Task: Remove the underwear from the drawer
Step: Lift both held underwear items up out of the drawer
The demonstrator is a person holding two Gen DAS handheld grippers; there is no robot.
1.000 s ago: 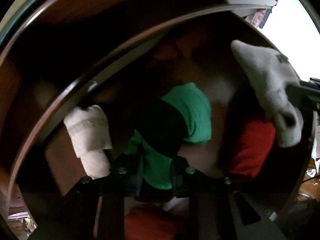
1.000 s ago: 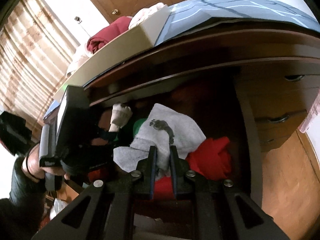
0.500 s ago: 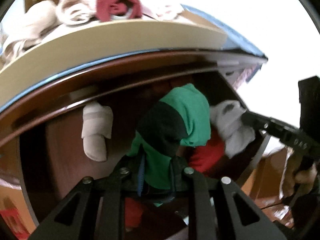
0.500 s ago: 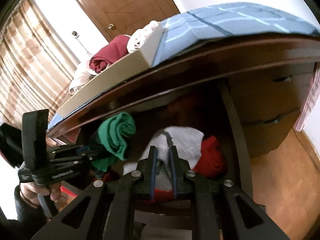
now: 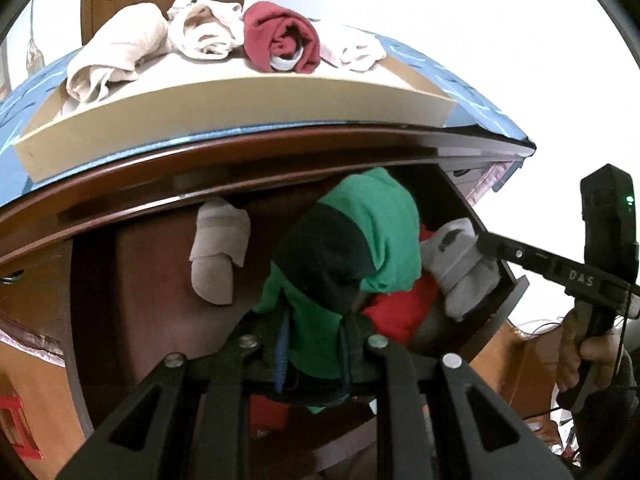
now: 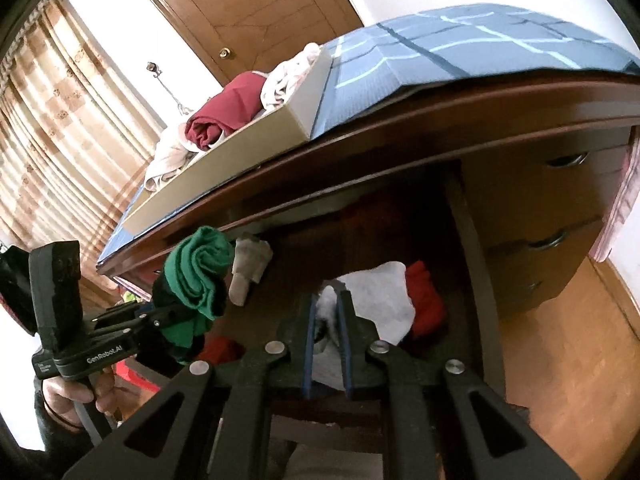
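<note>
My left gripper [image 5: 314, 336] is shut on a rolled green underwear with a dark waistband [image 5: 380, 232]. It holds the roll up in front of the open drawer [image 5: 504, 304], just under the dresser's top edge. The right wrist view shows this green roll [image 6: 200, 272] at the left, above the drawer's front. My right gripper [image 6: 328, 312] is shut on a grey-white underwear [image 6: 380, 300] that lies inside the drawer, and its fingertips pinch a fold. A beige rolled piece [image 5: 218, 252] and red pieces [image 5: 404, 312] stay in the drawer.
A cardboard tray [image 5: 240, 100] on the dresser top holds a maroon roll [image 5: 280, 40] and pale rolled garments. A blue patterned cloth [image 6: 460, 52] covers the top. Shut drawers [image 6: 552, 240] are at the right. A wooden door [image 6: 248, 12] and curtains stand behind.
My left gripper has risen and rolled, bringing the green underwear up out of the drawer. The right gripper has stayed on the grey-white piece, almost still.
</note>
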